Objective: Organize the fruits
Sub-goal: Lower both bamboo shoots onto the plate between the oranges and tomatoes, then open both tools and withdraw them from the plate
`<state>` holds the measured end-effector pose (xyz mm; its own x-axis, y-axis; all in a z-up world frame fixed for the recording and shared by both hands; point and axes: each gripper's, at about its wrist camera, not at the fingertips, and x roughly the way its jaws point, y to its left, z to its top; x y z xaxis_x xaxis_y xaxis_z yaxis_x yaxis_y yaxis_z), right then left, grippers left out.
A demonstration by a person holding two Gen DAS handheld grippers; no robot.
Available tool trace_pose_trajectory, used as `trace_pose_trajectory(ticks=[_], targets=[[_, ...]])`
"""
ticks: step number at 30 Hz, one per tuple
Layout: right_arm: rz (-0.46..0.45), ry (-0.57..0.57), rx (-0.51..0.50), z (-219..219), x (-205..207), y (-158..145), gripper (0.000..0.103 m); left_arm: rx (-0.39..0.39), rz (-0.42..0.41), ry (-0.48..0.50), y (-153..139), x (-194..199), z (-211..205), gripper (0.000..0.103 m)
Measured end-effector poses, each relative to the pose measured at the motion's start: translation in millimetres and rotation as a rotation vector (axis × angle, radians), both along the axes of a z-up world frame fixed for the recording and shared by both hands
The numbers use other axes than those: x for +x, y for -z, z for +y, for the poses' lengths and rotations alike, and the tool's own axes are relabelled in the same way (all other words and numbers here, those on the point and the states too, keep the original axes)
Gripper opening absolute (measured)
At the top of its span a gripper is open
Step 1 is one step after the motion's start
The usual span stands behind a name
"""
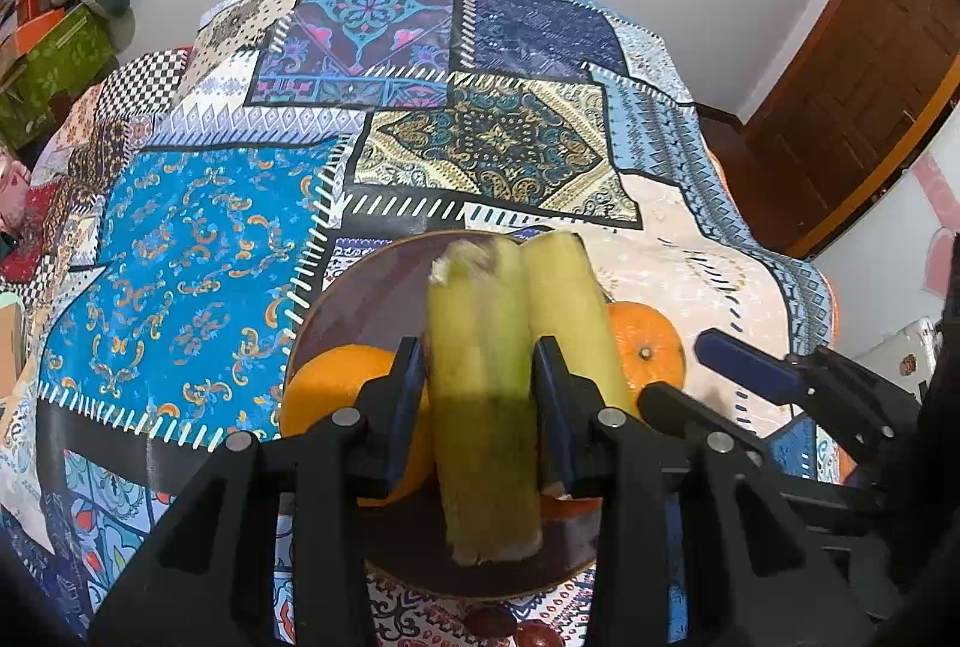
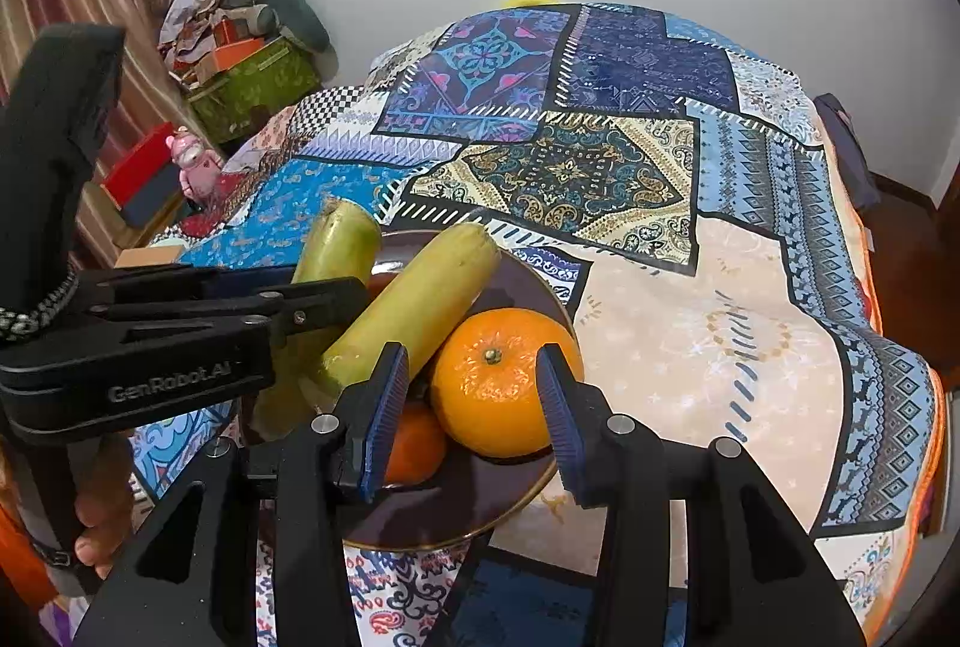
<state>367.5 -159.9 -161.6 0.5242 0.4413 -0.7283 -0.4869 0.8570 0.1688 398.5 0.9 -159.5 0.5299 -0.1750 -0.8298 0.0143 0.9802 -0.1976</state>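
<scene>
A dark brown plate (image 1: 366, 287) on the patchwork cloth holds two yellow-green cane-like stalks and oranges. My left gripper (image 1: 480, 383) is shut on the left stalk (image 1: 480, 347), above the plate. The second stalk (image 1: 570, 305) lies just right of it, with one orange (image 1: 336, 389) at left and another (image 1: 645, 347) at right. In the right wrist view, my right gripper (image 2: 474, 395) is open, its fingers on either side of the big orange (image 2: 492, 383) on the plate (image 2: 480, 503). A smaller orange (image 2: 414, 443) lies behind the left finger. The stalks (image 2: 414, 305) lean across the plate.
The patchwork cloth (image 2: 660, 167) covers the whole table. The right gripper shows at the right of the left wrist view (image 1: 750, 365); the left gripper body (image 2: 150, 347) shows at left. Boxes and a pink toy (image 2: 192, 161) stand beyond the left edge. A wooden door (image 1: 870, 77) is at right.
</scene>
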Motion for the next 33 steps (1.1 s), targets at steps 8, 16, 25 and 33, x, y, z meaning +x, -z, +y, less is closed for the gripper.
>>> trace_pose_trajectory(ticks=[8, 16, 25, 33], targets=[[-0.006, 0.003, -0.001, 0, -6, -5, 0.041, 0.003, -0.021, -0.02, -14, -12, 7, 0.042], [-0.033, -0.001, 0.029, -3, -30, -22, 0.041, 0.006, -0.062, -0.012, -35, -48, 14, 0.045], [-0.027, -0.003, 0.031, -14, -76, -23, 0.041, 0.022, -0.096, 0.03, -51, -111, 10, 0.06], [0.047, 0.005, 0.018, -31, -122, 3, 0.041, 0.015, -0.063, 0.076, -33, -168, -1, 0.062]])
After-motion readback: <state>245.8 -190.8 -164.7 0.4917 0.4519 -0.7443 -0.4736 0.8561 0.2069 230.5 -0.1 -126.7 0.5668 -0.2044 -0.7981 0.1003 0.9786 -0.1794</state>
